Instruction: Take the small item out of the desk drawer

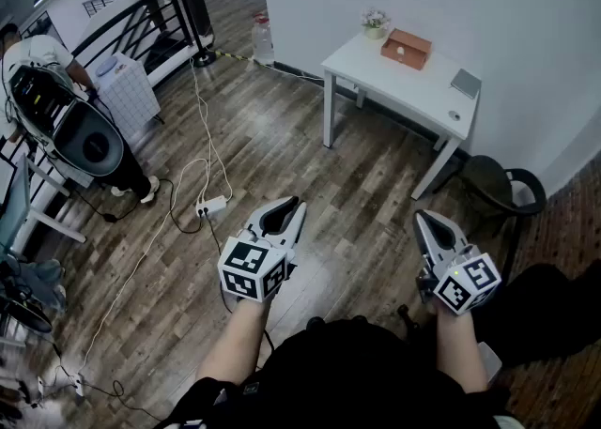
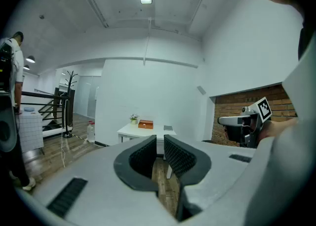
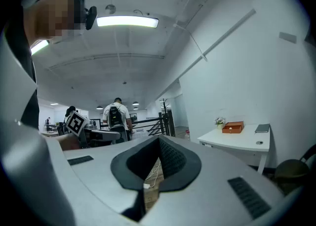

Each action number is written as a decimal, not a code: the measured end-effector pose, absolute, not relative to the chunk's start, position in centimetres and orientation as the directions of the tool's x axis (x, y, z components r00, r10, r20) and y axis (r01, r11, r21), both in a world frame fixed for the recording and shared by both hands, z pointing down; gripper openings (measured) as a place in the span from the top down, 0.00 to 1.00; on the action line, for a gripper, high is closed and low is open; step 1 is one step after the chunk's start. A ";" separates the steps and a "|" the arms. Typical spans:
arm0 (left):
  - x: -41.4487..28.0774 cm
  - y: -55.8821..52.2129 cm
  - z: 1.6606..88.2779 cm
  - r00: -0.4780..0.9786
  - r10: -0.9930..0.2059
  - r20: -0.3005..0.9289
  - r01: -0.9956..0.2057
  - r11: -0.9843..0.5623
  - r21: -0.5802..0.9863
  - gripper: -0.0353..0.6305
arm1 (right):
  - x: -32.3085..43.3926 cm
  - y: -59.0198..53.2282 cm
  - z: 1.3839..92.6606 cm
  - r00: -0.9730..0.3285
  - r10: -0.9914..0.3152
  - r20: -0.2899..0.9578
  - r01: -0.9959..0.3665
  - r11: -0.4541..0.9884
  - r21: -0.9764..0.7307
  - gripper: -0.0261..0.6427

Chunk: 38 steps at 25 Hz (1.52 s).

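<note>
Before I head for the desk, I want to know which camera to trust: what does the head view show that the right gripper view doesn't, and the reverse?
Only the head view: the marker cube on the right hand-held gripper, seen from above.
Only the right gripper view: the ceiling light, and that hand-held gripper's pads close up, pressed together with nothing between them.
Both: the white desk, the orange box and the flower pot on it, and the left hand-held gripper.
</note>
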<state>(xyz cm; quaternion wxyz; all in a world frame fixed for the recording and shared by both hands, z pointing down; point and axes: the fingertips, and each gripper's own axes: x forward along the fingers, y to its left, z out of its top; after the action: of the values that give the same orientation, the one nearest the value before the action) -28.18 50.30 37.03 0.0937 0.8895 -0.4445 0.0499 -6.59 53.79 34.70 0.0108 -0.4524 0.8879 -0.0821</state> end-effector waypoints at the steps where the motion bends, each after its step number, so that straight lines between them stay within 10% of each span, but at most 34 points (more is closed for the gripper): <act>1: -28.6 50.3 36.9 0.599 -0.782 0.173 -0.801 -0.586 0.122 0.86 | -6.9 53.7 34.6 -0.590 -0.805 0.054 -0.802 0.577 -0.155 0.96; 38: -14.9 22.0 41.0 0.671 -0.667 0.325 -0.732 -0.665 0.146 0.86 | 3.8 27.4 39.5 -0.594 -0.804 0.037 -0.767 0.551 -0.329 0.96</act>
<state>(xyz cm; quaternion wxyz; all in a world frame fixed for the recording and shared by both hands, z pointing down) -14.91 22.04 41.00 0.1331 0.9042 -0.3868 0.1226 3.85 27.45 39.49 0.0591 -0.4468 0.8787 -0.1574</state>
